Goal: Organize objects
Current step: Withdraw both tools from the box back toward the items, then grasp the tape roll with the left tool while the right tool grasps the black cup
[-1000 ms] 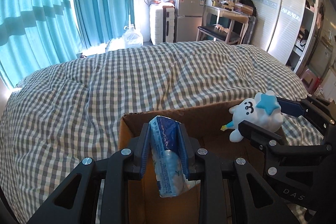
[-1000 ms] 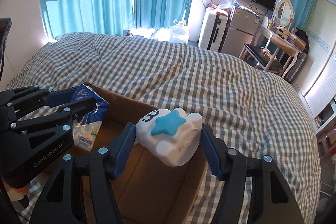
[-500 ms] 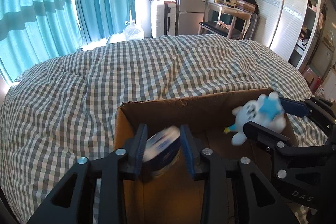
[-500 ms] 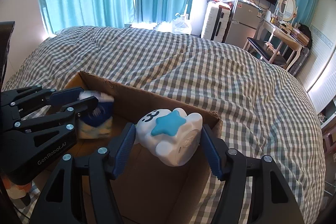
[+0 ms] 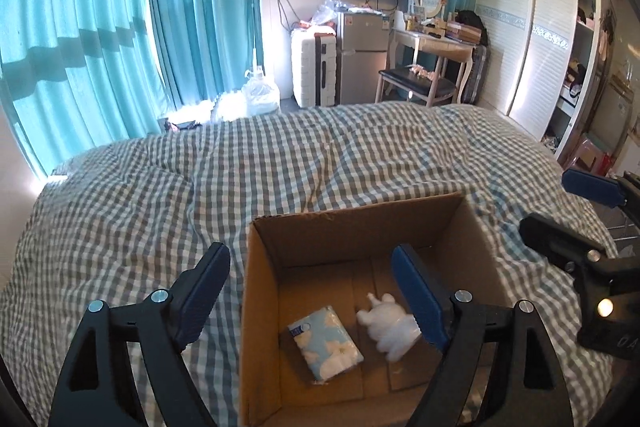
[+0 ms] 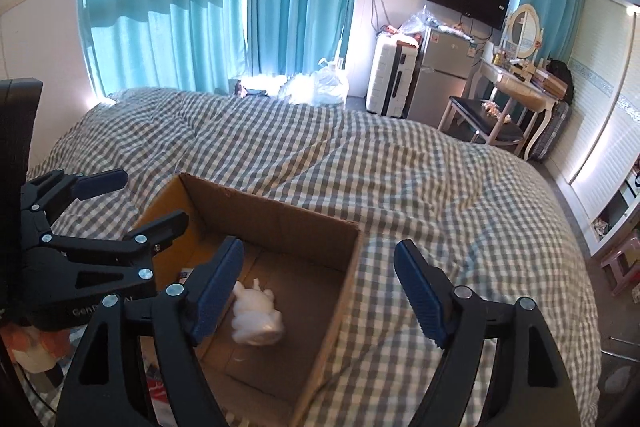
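An open cardboard box [image 5: 360, 223] [image 6: 280, 223] stands on the checked bed cover. On its floor lie a blue tissue pack with white clouds [image 5: 326, 343] and, to its right, a white plush toy [image 5: 388, 327] [image 6: 256, 319]. My left gripper [image 5: 312, 267] [image 6: 148, 199] hovers above the box's left half. Its jaws are opening and hold nothing. My right gripper [image 6: 320, 255] [image 5: 552, 203] hangs over the box's right wall. Its jaws are opening too, with nothing between them. In the right wrist view the left gripper hides nearly all of the tissue pack.
The grey-and-white checked bed [image 5: 200, 187] stretches around the box. Teal curtains [image 5: 120, 27] hang behind it. A white suitcase [image 5: 314, 71], a small fridge [image 5: 362, 59], a dressing table with a chair [image 5: 420, 83] and a wardrobe [image 5: 540, 47] line the far side.
Both grippers have let go and opened: the tissue pack and the plush toy have dropped onto the box floor. Both grippers have risen and drawn back from the box.
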Tool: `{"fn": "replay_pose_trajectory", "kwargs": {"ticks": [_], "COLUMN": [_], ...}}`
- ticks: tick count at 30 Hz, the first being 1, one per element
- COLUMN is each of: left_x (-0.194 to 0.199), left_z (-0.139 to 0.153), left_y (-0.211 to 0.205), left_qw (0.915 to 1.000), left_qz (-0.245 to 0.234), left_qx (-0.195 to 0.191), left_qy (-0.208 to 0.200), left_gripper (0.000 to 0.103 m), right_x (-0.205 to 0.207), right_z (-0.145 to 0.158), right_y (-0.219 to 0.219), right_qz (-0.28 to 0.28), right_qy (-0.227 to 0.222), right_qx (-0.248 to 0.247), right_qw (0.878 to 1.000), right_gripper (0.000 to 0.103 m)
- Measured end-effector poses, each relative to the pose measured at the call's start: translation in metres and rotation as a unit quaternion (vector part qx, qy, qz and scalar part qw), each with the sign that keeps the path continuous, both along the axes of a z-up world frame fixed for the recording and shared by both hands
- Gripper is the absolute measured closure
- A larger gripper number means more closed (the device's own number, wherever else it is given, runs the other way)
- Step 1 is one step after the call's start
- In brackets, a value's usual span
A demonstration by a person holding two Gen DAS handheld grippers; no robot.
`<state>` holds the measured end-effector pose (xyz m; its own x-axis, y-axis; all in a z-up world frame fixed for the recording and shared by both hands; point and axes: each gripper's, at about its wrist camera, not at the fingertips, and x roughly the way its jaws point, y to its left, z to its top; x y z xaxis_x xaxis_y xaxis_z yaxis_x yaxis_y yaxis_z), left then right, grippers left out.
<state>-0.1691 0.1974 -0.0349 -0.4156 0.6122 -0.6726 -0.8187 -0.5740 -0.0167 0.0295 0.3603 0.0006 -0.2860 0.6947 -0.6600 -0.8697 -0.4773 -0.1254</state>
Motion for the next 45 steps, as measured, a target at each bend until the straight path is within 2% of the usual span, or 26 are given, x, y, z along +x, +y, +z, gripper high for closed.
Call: {"fn": "replay_pose_trajectory", "kwargs": {"ticks": [3, 9, 11, 13, 18, 23, 26, 31, 35, 38, 42, 45], "left_x": [0.011, 0.020, 0.022, 0.026, 0.040, 0.061, 0.074, 0.107, 0.130, 0.146, 0.165, 0.178], "left_z": [0.028, 0.065, 0.068, 0.068, 0.048, 0.014, -0.006, -0.037, -0.063, -0.080, -0.099, -0.105], "left_y": [-0.023, -0.075, -0.094, -0.107, -0.139, -0.156, -0.163, -0.171, -0.167, -0.168, -0.165, -0.159], "left_qw": [0.9997, 0.9974, 0.9969, 0.9966, 0.9965, 0.9964, 0.9975, 0.9985, 0.9984, 0.9983, 0.9971, 0.9962], "left_qz": [0.003, 0.026, 0.033, 0.039, 0.052, 0.055, 0.054, 0.052, 0.044, 0.032, 0.012, -0.015], "left_qx": [0.012, 0.029, 0.027, 0.025, 0.006, -0.023, -0.028, -0.016, -0.036, -0.047, -0.058, -0.062], "left_qy": [0.019, 0.060, 0.066, 0.068, 0.065, 0.061, 0.036, 0.002, -0.004, -0.010, -0.047, -0.059], "left_gripper": [0.013, 0.013, 0.013, 0.012, 0.011, 0.011, 0.011, 0.011, 0.011, 0.011, 0.011, 0.011], "right_x": [0.017, 0.068, 0.091, 0.115, 0.150, 0.159, 0.153, 0.128, 0.109, 0.097, 0.089, 0.091], "right_z": [0.028, 0.073, 0.083, 0.088, 0.085, 0.065, 0.045, -0.001, -0.042, -0.067, -0.093, -0.105], "right_y": [-0.023, -0.062, -0.074, -0.084, -0.109, -0.139, -0.156, -0.177, -0.186, -0.193, -0.190, -0.189], "right_qz": [0.008, -0.023, -0.034, -0.046, -0.061, -0.049, -0.032, -0.010, -0.004, -0.005, -0.013, -0.017], "right_qy": [-0.005, -0.073, -0.073, -0.056, -0.027, 0.005, 0.020, 0.039, 0.050, 0.047, 0.020, 0.018], "right_qx": [0.017, 0.079, 0.079, 0.072, 0.062, 0.042, 0.021, -0.010, -0.048, -0.059, -0.069, -0.080], "right_qw": [1.000, 0.994, 0.994, 0.995, 0.996, 0.998, 0.999, 0.999, 0.998, 0.997, 0.997, 0.996], "right_gripper": [0.022, 0.021, 0.021, 0.021, 0.021, 0.021, 0.021, 0.020, 0.020, 0.020, 0.020, 0.020]}}
